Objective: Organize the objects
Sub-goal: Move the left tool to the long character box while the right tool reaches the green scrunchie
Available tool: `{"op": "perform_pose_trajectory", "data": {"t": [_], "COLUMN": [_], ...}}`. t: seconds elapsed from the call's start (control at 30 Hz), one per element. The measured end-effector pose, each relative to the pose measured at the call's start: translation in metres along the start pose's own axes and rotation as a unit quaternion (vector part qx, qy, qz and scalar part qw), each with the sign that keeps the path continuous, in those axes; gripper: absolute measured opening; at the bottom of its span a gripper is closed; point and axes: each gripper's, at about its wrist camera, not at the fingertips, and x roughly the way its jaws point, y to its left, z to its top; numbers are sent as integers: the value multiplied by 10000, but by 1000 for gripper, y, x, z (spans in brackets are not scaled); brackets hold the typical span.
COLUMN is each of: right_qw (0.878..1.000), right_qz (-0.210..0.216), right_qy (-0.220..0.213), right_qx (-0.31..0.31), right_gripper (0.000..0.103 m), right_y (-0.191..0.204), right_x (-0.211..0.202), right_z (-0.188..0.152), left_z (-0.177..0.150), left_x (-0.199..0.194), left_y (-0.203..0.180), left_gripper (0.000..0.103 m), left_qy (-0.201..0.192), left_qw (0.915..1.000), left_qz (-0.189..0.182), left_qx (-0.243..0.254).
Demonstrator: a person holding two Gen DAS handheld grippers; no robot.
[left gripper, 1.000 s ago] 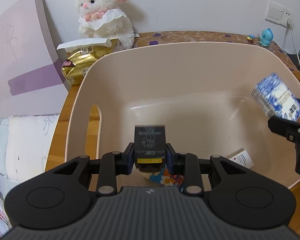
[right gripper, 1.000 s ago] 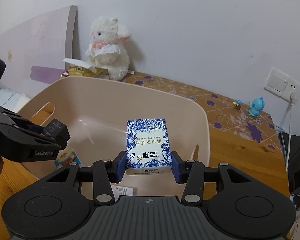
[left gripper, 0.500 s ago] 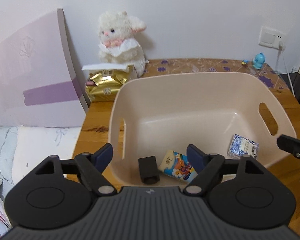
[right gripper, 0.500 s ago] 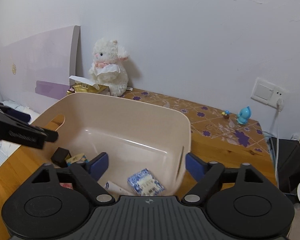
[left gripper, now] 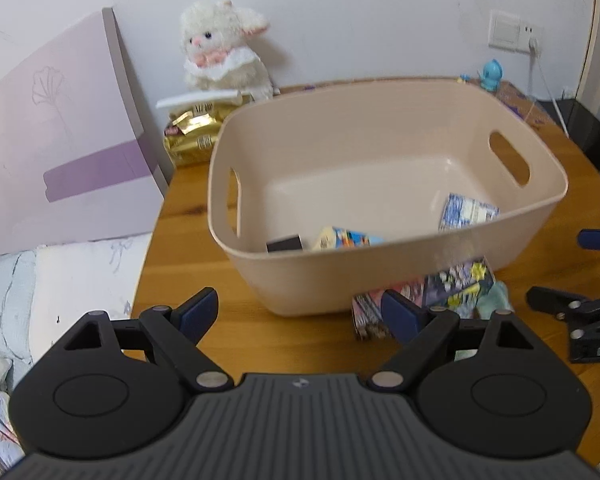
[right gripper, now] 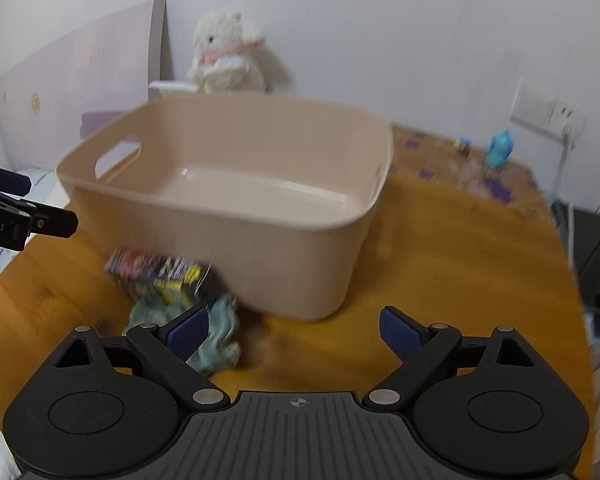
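Note:
A beige plastic bin [left gripper: 380, 264] stands on the wooden table [left gripper: 188, 216]. Inside it lie a black box [left gripper: 284, 244], a colourful cartoon pack [left gripper: 346, 238] and a blue-and-white patterned box [left gripper: 466, 212]. A colourful comic-print pack [left gripper: 440, 288] and a pale green cloth [right gripper: 216, 332] lie on the table against the bin's near wall. My left gripper [left gripper: 300, 312] is open and empty, in front of the bin. My right gripper [right gripper: 294, 330] is open and empty, near the cloth; the bin [right gripper: 260, 240] is ahead of it.
A white plush lamb [left gripper: 224, 48] and a gold snack bag [left gripper: 192, 132] sit behind the bin by the wall. A purple board [left gripper: 60, 140] leans at the left over bedding [left gripper: 60, 292]. A blue toy [left gripper: 490, 76] and wall socket [left gripper: 512, 36] are far right.
Both grippers let go of their boxes, which now lie in the bin. Both then pulled back and lower, out of the bin, bringing the comic-print pack and cloth into view.

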Motion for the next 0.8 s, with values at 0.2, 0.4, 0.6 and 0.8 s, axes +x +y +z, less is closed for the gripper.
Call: {"op": "perform_pose_trajectory", "data": {"t": [0.2, 0.4, 0.6, 0.8], "right_qw": [9997, 9993, 9994, 9972], "right_qz": [207, 293, -124, 92], "right_qy": [81, 127, -185, -209], "right_qx": [111, 205, 279, 707], "right_gripper": [80, 64, 73, 76], "right_y": [13, 14, -3, -7], "right_x": [24, 33, 15, 31], "right_z": [-8, -9, -3, 8], "left_z": [-3, -3, -8, -17], "left_x": [18, 30, 32, 33], "left_y": [-10, -21, -6, 15], "left_gripper": [89, 89, 89, 89], "left_qy": [84, 136, 245, 348], "left_qw": [9997, 9991, 9972, 9949], "left_qz": [-39, -105, -69, 124], "left_qx": [-211, -391, -710, -935]}}
